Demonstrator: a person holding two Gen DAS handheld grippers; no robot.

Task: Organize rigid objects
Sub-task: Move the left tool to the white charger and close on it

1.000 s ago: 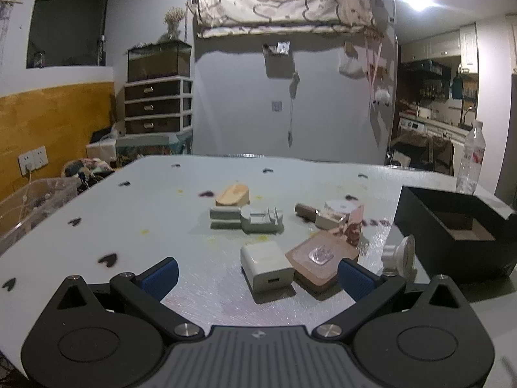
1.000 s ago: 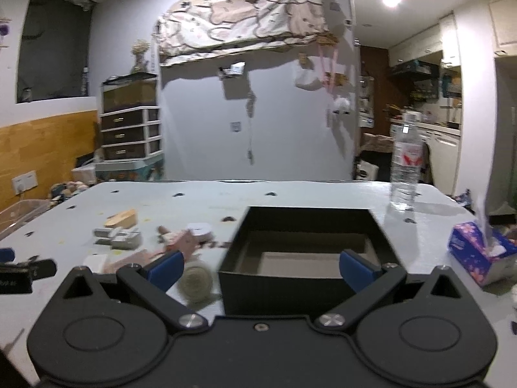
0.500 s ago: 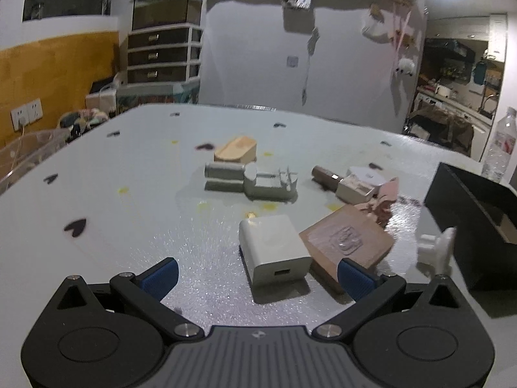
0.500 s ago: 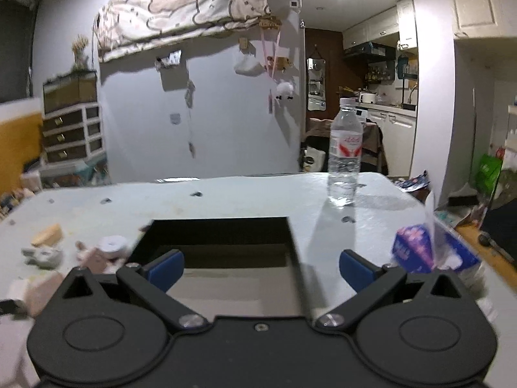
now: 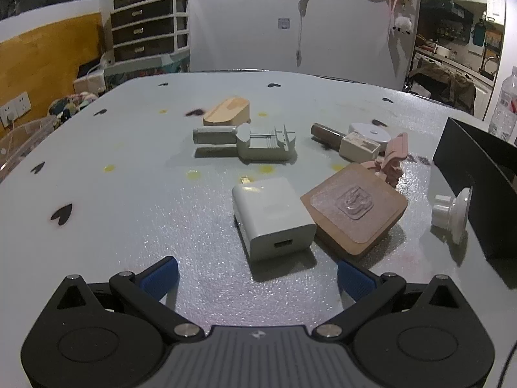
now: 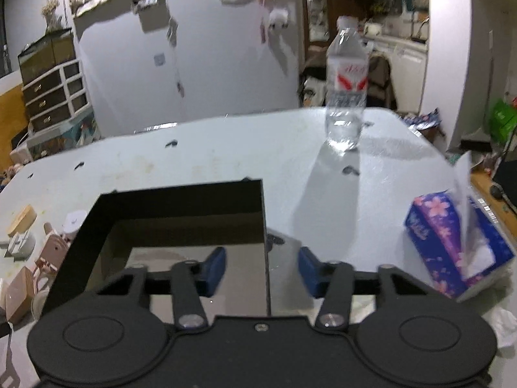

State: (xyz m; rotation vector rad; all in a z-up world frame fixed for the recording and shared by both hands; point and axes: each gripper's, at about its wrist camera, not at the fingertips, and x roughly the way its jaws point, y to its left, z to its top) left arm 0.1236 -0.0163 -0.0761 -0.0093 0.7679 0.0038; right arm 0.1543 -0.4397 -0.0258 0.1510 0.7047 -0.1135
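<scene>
In the left wrist view my left gripper (image 5: pixel 257 276) is open and empty, just short of a white charger block (image 5: pixel 271 216). Beside it lie a square brown hook pad (image 5: pixel 353 208), a white suction cup (image 5: pixel 452 215), a grey watch tool (image 5: pixel 258 142), a wooden block (image 5: pixel 227 114), a small white box (image 5: pixel 358 145) and a pink clip (image 5: pixel 392 156). The black box (image 5: pixel 465 161) stands at the right. In the right wrist view my right gripper (image 6: pixel 262 270) straddles the right wall of the black box (image 6: pixel 266 226), partly closed, fingers apart from the wall.
A water bottle (image 6: pixel 345 87) stands at the far right of the table. A blue tissue box (image 6: pixel 452 245) lies at the right edge. A clear plastic bin (image 5: pixel 19 142) sits off the table's left side. Drawers (image 5: pixel 150 30) stand against the back wall.
My left gripper has moved down and closer to the charger block. My right gripper has shifted right over the box's right wall and its fingers have narrowed.
</scene>
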